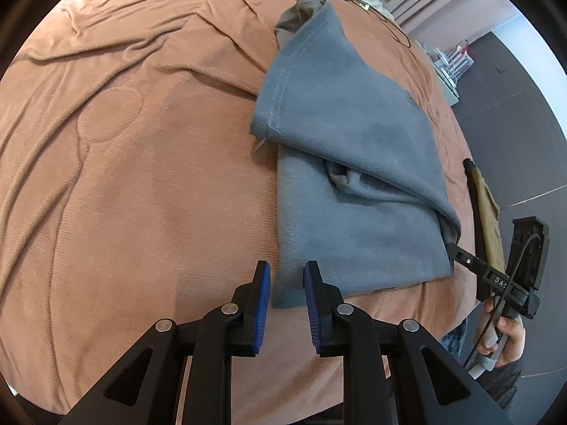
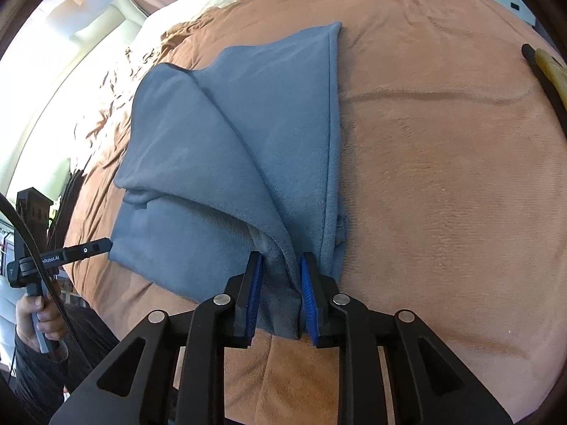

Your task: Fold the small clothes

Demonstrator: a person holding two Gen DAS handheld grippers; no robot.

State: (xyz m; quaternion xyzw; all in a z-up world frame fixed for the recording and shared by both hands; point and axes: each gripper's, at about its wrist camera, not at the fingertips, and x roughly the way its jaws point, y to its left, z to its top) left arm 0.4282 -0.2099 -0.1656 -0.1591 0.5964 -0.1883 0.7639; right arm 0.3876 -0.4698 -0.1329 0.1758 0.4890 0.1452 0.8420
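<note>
Blue-grey garment (image 1: 354, 184) lies part-folded on brown bed cover (image 1: 124, 177). Right hand-held gripper (image 2: 280, 297) straddles bunched near edge, pads touching cloth, gap not fully closed — likely positioned to carry fold over. Left hand-held gripper (image 1: 287, 304) parted around near corner, gripping nothing — probably ready to anchor.

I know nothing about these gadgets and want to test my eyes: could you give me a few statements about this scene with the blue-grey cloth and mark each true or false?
1. The blue-grey fleece garment lies on a brown-orange ribbed bedspread. True.
2. The garment is spread out flat in a single layer. False: it is partly folded, with one layer lapped over another.
3. The right gripper has a bunched edge of the garment between its blue pads. True.
4. The left gripper is far from the garment. False: its open fingers straddle the near corner.
5. A mechanical arm carries each gripper. False: a hand holds the left one's handle.
</note>
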